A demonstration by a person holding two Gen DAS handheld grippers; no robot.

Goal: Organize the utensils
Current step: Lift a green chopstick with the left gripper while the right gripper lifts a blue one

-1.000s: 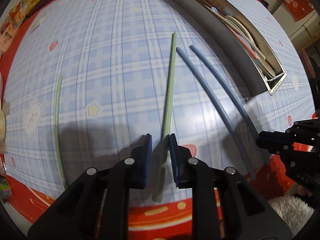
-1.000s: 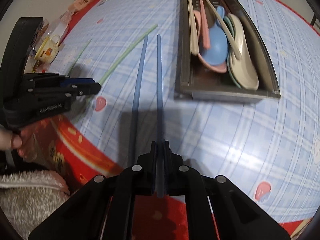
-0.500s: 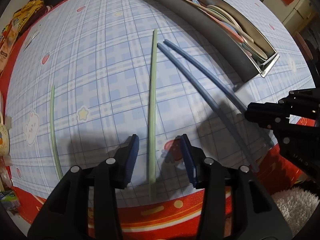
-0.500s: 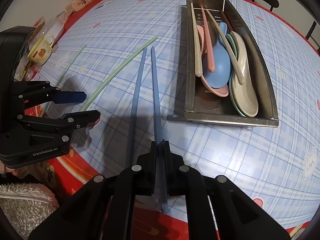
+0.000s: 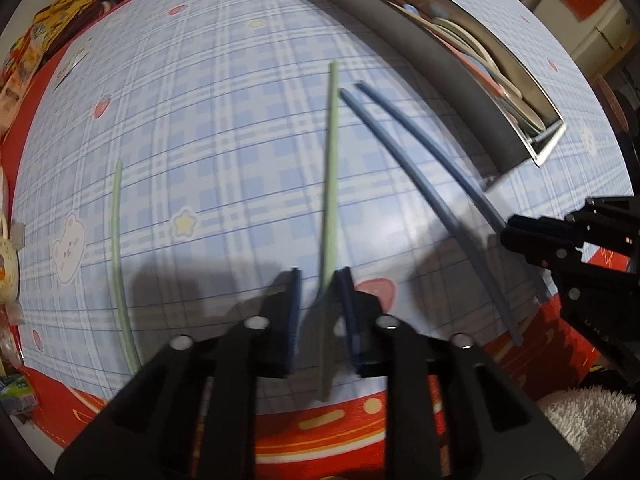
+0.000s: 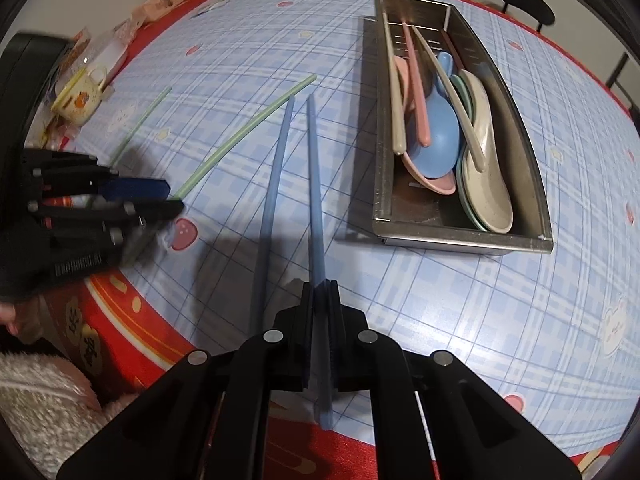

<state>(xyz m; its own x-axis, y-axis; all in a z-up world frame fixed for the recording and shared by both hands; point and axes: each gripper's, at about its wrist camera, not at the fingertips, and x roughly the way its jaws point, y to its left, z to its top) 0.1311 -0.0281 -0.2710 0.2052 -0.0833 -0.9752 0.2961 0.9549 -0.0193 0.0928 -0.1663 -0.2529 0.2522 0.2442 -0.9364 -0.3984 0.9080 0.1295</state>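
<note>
Both grippers point steeply down over the near edge of the blue checked tablecloth [image 6: 460,320]. The left gripper [image 5: 318,276] has its jaws closing around a green chopstick [image 5: 331,168]; the right pad touches it, and a gap shows on the left side. The right gripper [image 6: 320,286] is clamped on 1 blue chopstick [image 6: 314,184], its twin [image 6: 272,184] lying just beside. A 2nd green chopstick [image 5: 117,240] lies well left. The steel tray [image 6: 464,236] holding spoons [image 6: 488,168] sits to the right.
</note>
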